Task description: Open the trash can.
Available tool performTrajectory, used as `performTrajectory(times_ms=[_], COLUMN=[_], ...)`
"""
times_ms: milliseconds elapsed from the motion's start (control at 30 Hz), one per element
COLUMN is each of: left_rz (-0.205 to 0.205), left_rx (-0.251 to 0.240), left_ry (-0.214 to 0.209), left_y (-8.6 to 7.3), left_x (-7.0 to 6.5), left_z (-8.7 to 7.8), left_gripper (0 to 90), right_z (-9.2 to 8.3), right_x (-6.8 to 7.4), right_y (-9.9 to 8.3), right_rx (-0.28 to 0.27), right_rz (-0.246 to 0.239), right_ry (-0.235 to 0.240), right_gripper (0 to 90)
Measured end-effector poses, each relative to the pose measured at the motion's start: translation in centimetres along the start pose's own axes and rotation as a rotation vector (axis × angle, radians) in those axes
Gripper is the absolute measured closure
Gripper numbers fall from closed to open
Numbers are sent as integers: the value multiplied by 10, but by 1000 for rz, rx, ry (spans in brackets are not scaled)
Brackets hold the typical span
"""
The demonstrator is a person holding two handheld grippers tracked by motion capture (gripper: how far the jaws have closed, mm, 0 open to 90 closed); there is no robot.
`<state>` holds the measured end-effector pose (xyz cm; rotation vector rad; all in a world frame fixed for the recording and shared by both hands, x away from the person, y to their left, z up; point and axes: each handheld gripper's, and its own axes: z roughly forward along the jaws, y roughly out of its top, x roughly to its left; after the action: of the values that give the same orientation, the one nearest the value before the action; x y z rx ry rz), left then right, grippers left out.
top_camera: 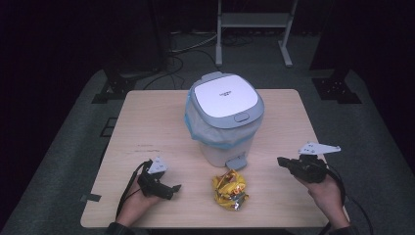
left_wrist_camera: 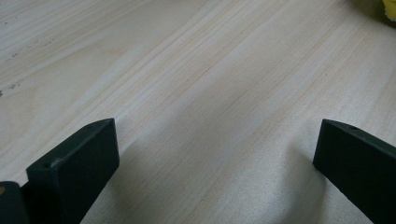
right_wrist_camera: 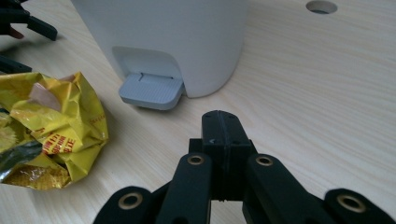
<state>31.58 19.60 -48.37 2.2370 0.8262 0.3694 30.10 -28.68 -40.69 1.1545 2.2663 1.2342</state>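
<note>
A white pedal bin (top_camera: 224, 117) with a grey lid and a blue liner stands mid-table; its grey foot pedal (right_wrist_camera: 152, 90) faces me. A crumpled yellow snack wrapper (top_camera: 229, 190) lies in front of the bin, also at the left of the right gripper view (right_wrist_camera: 51, 130). My right gripper (top_camera: 283, 162) hovers at the table's right, pointing left toward the pedal, jaws pressed together on nothing (right_wrist_camera: 222, 126). My left gripper (top_camera: 173, 188) rests low at the front left, jaws wide apart over bare wood (left_wrist_camera: 215, 149), left of the wrapper.
The wooden table (top_camera: 156, 122) has a round cable hole (right_wrist_camera: 321, 6) beyond the bin. Dark floor, cables and a metal stand's legs (top_camera: 254, 29) lie past the far edge.
</note>
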Motion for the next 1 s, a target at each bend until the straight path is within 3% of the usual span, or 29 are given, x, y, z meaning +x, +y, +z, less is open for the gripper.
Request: performTrajectory(times_ms=[1000], left_rz=[-1], left_rx=[0], left_ry=[0], left_y=[0], left_x=[0], left_z=[0], left_gripper=[0], right_z=[-19], right_x=[17], right_y=[45], right_rx=[-79], right_rz=[-40], right_ry=[71], right_gripper=[900])
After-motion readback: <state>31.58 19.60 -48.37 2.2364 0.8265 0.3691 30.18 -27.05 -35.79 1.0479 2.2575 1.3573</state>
